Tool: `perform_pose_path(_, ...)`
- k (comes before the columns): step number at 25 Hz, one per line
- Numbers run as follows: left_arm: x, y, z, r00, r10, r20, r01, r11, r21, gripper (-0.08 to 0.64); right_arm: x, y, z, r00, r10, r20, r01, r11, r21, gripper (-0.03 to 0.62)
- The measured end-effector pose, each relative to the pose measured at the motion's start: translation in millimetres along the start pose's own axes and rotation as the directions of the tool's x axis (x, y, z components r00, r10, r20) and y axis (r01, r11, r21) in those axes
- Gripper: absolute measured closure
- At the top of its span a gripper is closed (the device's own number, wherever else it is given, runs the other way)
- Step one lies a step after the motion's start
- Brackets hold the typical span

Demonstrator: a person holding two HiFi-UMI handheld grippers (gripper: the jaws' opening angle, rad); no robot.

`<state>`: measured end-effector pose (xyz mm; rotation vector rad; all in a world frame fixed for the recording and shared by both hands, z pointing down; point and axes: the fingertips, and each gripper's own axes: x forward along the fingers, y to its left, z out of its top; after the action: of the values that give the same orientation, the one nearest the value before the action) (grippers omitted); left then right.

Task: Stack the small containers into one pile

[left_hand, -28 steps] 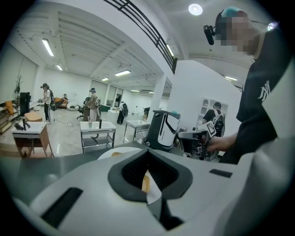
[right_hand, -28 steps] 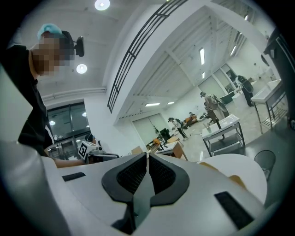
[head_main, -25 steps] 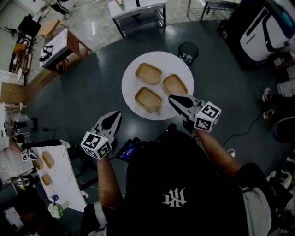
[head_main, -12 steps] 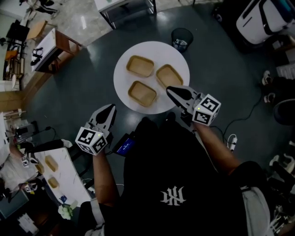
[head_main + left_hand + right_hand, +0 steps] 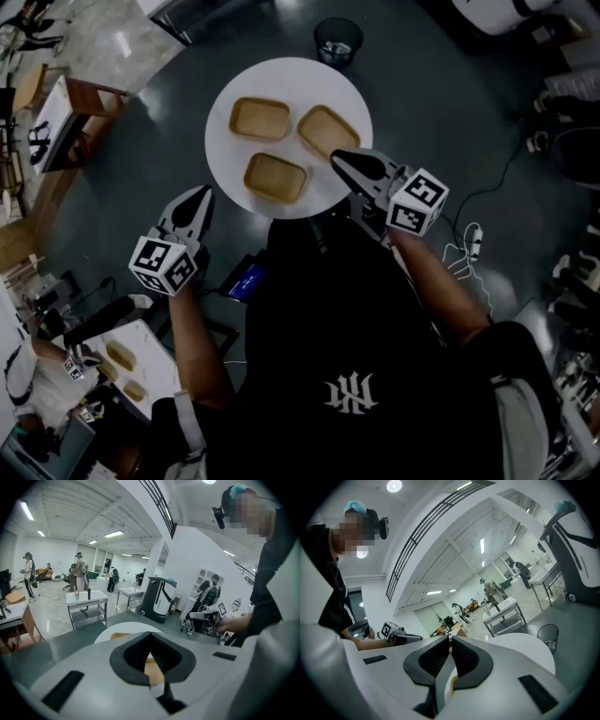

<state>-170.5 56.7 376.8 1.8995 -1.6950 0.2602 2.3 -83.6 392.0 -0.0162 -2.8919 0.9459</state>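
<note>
Three shallow tan containers lie apart on a round white table [image 5: 225, 84]: one at the back left [image 5: 260, 118], one at the back right [image 5: 328, 131], one at the front [image 5: 275, 178]. My right gripper [image 5: 336, 155] is shut with nothing in it, its tips over the table's right front edge, just in front of the back right container. My left gripper [image 5: 202, 193] is shut and empty, off the table at its left front. In the left gripper view a container [image 5: 121, 635] shows above the jaws on the table [image 5: 140, 627]. The right gripper view shows the table [image 5: 525, 644] beyond the shut jaws.
A black mesh bin [image 5: 337, 39] stands on the dark floor behind the table. A wooden desk [image 5: 66, 112] is at the left. A white side table [image 5: 131, 352] with more tan containers is at the lower left. Cables and a power strip [image 5: 472, 246] lie on the right.
The view has shifted so the table sits higher in the picture. Both grippers have come closer to the table; the right one's tips now reach over its edge. Jaws stayed shut.
</note>
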Motion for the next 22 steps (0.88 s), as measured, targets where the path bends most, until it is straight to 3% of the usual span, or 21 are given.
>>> perform_pose_path(8,51.3,61.2,1.6,0.988,-0.125,-0.093,0.123,0.992,-0.032,0.557,39.0,-27.0,-11.6,0.99,-0.133,-0.043,0.136,0.989,0.054,0.551)
perform_pose_path(13,91.4,113.9,2.2,0.968,-0.192,-0.162,0.184,0.981,-0.059,0.557,79.8,-57.8,-26.4,0.969,-0.228,-0.09,0.237,0.967,0.097,0.549)
perform_pose_path(22,143.7,156.2,-23.3,0.93,-0.261,-0.26,0.239,0.964,-0.115,0.533,115.8,-86.6,-47.5,0.942,-0.312,-0.124,0.328,0.936,0.131,0.549)
